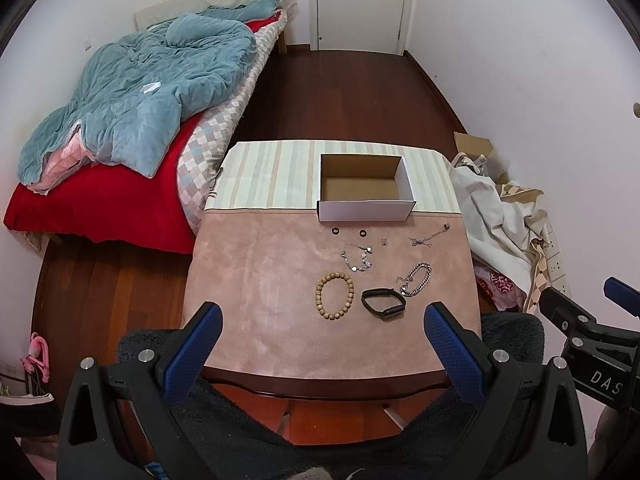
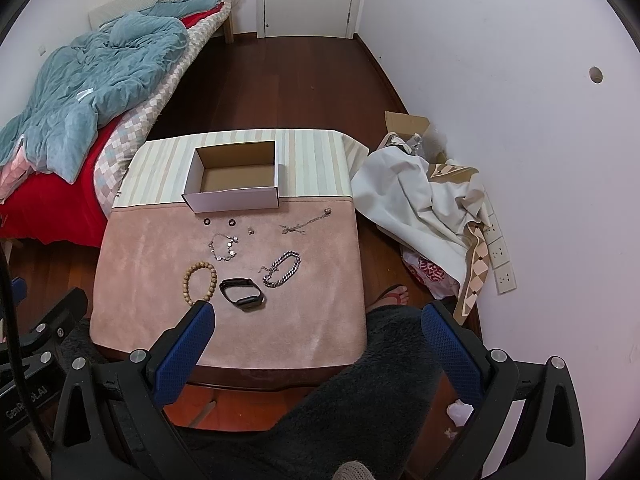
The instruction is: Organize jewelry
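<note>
1. Confirm the start condition. The left gripper and the right gripper both hang above the near edge of the tabletop with their jaws spread wide and nothing between them. No piece has been picked up yet.

2. Locate the target. The open cardboard box stands at the far side of the tabletop, empty, with its mouth facing up.

3. Locate the jewelry, all of it between the box and you:
   - wooden bead bracelet, nearest, to the left;
   - black band, just right of the beads;
   - heavy silver chain, touching or almost touching the band's far right end;
   - fine charm bracelet, farther back;
   - two small dark rings, just in front of the box;
   - a thin chain at the far right.

4. Start with the bead bracelet or the black band: they are likely the easiest to grip.

5. Lower one gripper so a single side of the loop lies between the pads, then close.

6. Lift clear before moving to the box, so the neighbouring chain is not dragged.

7. Leave the rings and fine chains for last; they will need a low, precise pinch against the soft cloth.
</note>
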Action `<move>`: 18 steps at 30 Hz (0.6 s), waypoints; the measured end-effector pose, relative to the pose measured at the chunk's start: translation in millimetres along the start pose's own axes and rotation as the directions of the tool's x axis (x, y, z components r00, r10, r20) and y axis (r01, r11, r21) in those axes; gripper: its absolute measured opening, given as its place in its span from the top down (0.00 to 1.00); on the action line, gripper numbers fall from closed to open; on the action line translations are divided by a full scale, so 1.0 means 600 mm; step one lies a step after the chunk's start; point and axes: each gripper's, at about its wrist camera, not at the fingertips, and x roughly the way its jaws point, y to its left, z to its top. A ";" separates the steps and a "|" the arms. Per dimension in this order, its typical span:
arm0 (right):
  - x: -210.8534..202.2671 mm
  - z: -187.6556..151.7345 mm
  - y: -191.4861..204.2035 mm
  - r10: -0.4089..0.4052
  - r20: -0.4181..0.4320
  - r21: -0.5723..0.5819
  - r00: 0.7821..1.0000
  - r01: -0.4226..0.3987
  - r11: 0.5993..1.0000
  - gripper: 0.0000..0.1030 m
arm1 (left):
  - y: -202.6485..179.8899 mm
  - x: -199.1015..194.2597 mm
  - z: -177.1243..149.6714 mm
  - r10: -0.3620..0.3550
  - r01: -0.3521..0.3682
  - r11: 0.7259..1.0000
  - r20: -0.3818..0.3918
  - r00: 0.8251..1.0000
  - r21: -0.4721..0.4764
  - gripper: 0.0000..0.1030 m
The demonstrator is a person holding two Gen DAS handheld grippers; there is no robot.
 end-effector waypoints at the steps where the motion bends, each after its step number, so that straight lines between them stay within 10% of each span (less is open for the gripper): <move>1: 0.001 -0.001 0.000 -0.001 0.002 0.000 1.000 0.001 1.000 0.00 | 0.000 0.000 0.001 -0.001 0.001 1.000 -0.001 1.000 0.001 0.00; 18: 0.003 0.003 -0.002 -0.004 0.003 0.001 1.000 0.004 1.000 0.00 | -0.001 0.006 0.000 -0.007 0.007 1.000 -0.010 1.000 0.005 0.00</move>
